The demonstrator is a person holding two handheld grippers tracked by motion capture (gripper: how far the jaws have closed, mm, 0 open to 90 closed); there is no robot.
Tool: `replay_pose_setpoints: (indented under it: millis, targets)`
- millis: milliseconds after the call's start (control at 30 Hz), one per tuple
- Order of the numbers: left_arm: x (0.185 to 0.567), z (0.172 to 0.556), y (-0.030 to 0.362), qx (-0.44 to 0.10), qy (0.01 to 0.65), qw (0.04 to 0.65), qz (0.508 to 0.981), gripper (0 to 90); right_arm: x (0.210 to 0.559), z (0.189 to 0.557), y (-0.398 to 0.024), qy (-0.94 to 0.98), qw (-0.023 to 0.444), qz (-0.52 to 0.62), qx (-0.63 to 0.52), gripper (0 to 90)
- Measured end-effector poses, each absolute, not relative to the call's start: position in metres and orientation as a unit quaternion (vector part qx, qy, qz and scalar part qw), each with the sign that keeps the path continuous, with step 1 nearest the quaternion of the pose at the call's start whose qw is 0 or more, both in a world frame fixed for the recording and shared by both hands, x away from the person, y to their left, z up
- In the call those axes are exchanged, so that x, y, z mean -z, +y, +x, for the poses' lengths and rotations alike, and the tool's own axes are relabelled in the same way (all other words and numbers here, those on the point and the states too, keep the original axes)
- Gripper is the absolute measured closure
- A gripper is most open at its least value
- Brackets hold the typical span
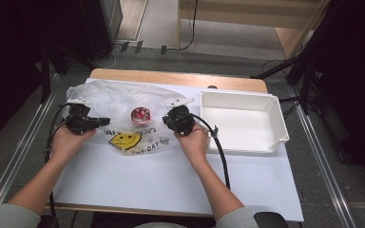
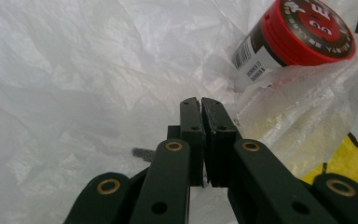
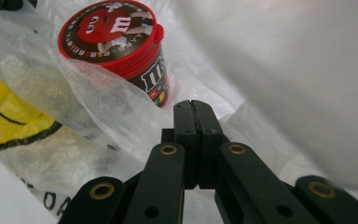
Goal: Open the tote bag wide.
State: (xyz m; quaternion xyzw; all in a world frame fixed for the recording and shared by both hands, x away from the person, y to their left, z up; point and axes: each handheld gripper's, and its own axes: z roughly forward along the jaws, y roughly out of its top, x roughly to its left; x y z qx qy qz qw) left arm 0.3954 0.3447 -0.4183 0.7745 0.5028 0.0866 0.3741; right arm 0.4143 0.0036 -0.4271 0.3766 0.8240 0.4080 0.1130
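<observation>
Forearms: two grey-sleeved arms come in from the near bench edge, one hand per gripper.
L gripper (image 1: 105, 120): at left edge of plastic bag (image 1: 119, 97), pointing right toward the candy tub. Jaws closed tight, pads together; in left gripper view (image 2: 200, 103) thin bag film bunches round the tips, but can't tell whether any is pinched.
Plastic bag: translucent white, crumpled, lies across the bench (image 1: 171, 175) betw. the two grippers; yellow smiley print (image 1: 126, 139) on its near part, just in front of the tub. In left gripper view (image 2: 74, 84) the film billows behind and left of the jaws.
Candy tub: red-lidded M&M's tub (image 1: 141, 114), sits inside the bag's mouth, roughly mid-bag, betw. both grippers, apart from each. Left gripper view shows it (image 2: 298, 35) tilted, up-right of the jaws; right gripper view shows it (image 3: 116, 42) up-left of the jaws, bag film draped over its lower side.
R gripper (image 1: 167, 118): at bag's right edge, just right of the tub, pointing left. Jaws closed, pads meeting (image 3: 191, 105); bag film all round, grip on it not clear.
White bin (image 1: 278, 118): open, rectangular, on bench right of bag, just beside the R hand (image 1: 194, 140).
</observation>
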Motion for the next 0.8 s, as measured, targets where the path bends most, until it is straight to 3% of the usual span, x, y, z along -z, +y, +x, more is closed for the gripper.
replay_pose_setpoints:
  millis: [800]
  targets:
    - [0.435, 0.416, 0.355, -0.106, 0.525, 0.357, 0.765, 90.0, 0.458, 0.401, 0.006, 0.818, 0.116, 0.399, -0.399, 90.0]
